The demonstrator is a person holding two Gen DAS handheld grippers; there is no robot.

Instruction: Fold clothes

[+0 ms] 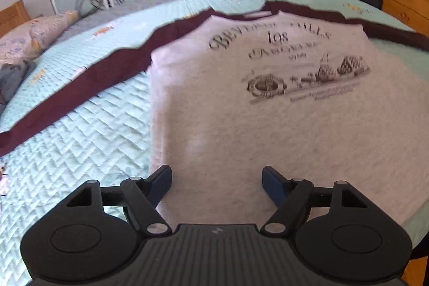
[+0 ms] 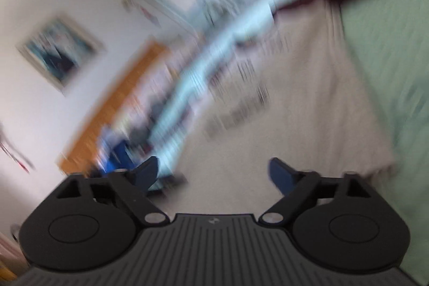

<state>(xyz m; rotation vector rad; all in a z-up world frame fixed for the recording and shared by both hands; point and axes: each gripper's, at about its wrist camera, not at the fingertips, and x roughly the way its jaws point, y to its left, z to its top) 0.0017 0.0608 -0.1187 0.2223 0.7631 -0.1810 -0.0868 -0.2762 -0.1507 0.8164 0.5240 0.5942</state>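
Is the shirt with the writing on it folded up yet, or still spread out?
Still spread out. The shirt lies flat on the bed, print facing up, with a dark sleeve stretched out to the side.

Grey shirt [image 1: 268,125] with maroon sleeves [image 1: 80,90] (dark print on the chest); pale aqua quilt [image 1: 88,141], zigzag-stitched.

left wrist: close above shirt [image 1: 268,111], angled down | right wrist: tilted, blurred, same shirt
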